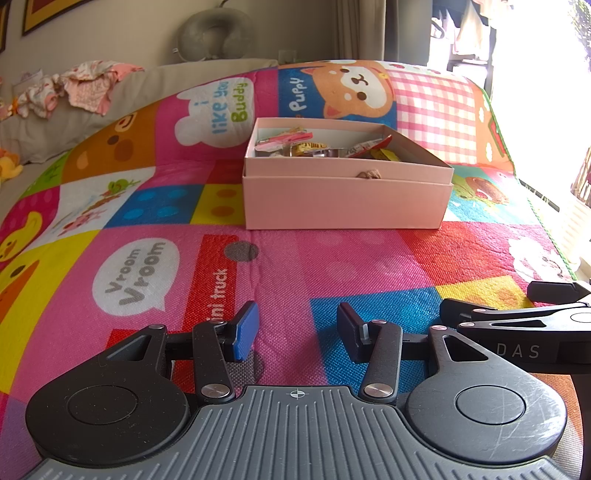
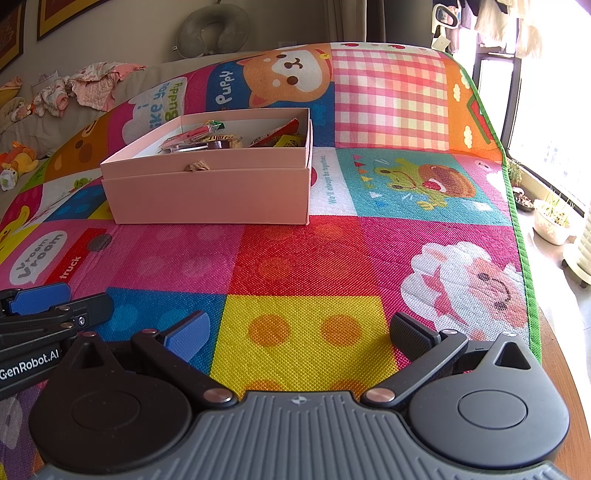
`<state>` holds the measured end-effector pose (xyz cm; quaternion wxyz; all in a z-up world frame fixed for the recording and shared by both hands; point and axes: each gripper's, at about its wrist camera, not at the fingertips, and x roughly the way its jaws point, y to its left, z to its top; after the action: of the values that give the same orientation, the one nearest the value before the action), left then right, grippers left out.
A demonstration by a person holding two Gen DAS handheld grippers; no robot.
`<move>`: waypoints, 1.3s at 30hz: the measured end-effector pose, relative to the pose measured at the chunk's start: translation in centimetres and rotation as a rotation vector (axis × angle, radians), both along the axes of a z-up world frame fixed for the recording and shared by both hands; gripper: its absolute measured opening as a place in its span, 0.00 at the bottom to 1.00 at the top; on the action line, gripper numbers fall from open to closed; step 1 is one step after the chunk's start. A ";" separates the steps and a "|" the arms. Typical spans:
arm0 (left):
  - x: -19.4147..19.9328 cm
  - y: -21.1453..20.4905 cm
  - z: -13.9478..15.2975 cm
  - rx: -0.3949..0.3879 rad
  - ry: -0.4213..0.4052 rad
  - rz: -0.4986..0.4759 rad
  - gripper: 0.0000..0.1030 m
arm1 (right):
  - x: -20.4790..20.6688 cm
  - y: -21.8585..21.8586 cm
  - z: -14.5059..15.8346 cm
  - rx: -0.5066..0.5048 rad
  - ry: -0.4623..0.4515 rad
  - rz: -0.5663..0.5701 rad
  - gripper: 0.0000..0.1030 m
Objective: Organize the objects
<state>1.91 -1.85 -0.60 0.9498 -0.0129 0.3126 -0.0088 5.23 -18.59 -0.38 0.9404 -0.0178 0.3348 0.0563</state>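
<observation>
A pink cardboard box (image 1: pixel 343 199) sits on the colourful play mat (image 1: pixel 332 266), ahead of both grippers. It also shows in the right wrist view (image 2: pixel 210 195). It holds several snack packets (image 1: pixel 306 146) and wrappers (image 2: pixel 229 138). My left gripper (image 1: pixel 297 330) is open and empty, low over the mat well short of the box. My right gripper (image 2: pixel 301 332) is open wide and empty, to the right of the left one. Each gripper's side shows in the other's view.
A grey sofa with crumpled pink clothes (image 1: pixel 77 88) and a grey neck pillow (image 1: pixel 216 35) lie behind the mat. The mat's green right edge (image 2: pixel 517 221) meets the floor by a bright window. Plant pots (image 2: pixel 552 219) stand there.
</observation>
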 end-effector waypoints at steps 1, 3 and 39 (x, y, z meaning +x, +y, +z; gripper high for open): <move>0.0 0.0 0.0 0.001 0.000 0.000 0.50 | 0.0 0.0 0.0 0.000 0.000 0.000 1.00; 0.0 0.0 0.0 0.001 0.000 0.000 0.50 | 0.0 0.0 0.0 0.000 0.000 0.000 1.00; 0.0 -0.1 0.0 0.004 0.000 0.000 0.50 | 0.0 0.0 0.0 0.000 0.000 0.000 1.00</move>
<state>1.88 -2.00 -0.57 0.9498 -0.0108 0.3127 -0.0081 5.25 -18.59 -0.39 0.9405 -0.0176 0.3347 0.0563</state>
